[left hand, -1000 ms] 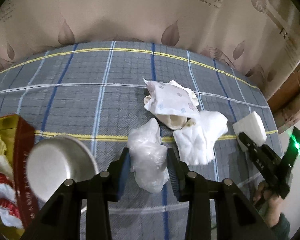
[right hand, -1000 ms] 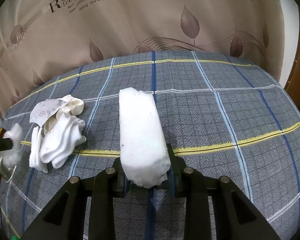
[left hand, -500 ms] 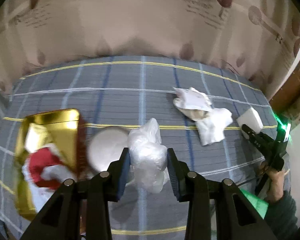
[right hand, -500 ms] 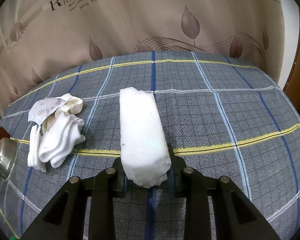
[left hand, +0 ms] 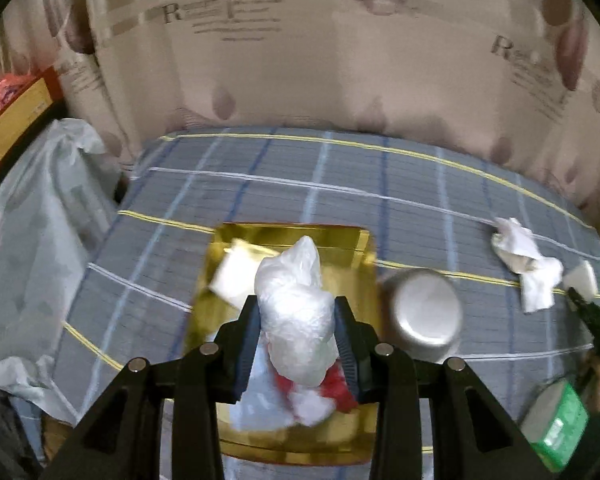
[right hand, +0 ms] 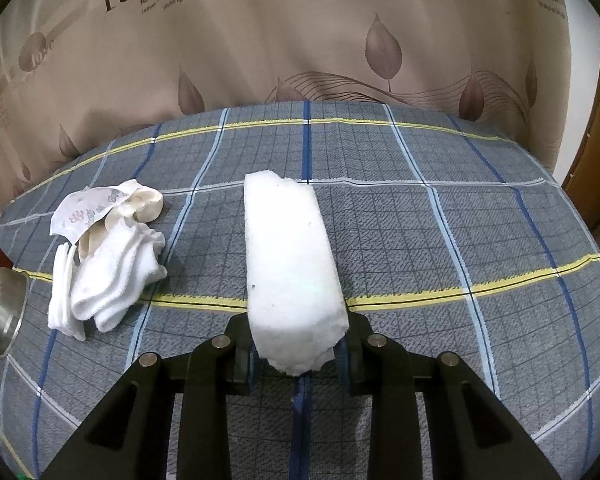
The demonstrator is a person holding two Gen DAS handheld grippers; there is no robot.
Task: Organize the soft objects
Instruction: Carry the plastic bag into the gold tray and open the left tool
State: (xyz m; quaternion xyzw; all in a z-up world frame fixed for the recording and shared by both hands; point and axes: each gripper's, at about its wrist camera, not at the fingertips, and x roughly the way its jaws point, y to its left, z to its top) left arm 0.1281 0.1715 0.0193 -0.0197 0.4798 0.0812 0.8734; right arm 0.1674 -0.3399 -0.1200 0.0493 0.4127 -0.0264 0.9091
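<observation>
Left claw [left hand: 296, 334]: clamped on a crumpled white plastic bag [left hand: 294, 312], which sits between both pads and stands up beyond the fingertips. Directly below and ahead of this claw lies an open gold box [left hand: 352, 248] on the plaid-covered desk [left hand: 420, 184]. Inside the box, white and red soft items [left hand: 332, 392] show under the bag, and a white flat piece [left hand: 236, 276] lies toward its far left corner. This view is motion-blurred.

Just right of the box stands a steel bowl [left hand: 424, 314]. Farther right, well apart from the left claw, lies a heap of white socks [left hand: 528, 260].

Right claw [right hand: 298, 354]: clamped on a white foam block [right hand: 290, 264], gripped at its near end; the block extends forward from the fingertips over the desk [right hand: 460, 220]. To the left of this claw, apart from it, the white socks [right hand: 108, 268] lie with a printed paper tag [right hand: 86, 208] on top. The steel bowl [right hand: 0, 312] sits at the far left edge.

A leaf-patterned curtain [right hand: 300, 40] hangs behind the desk.
</observation>
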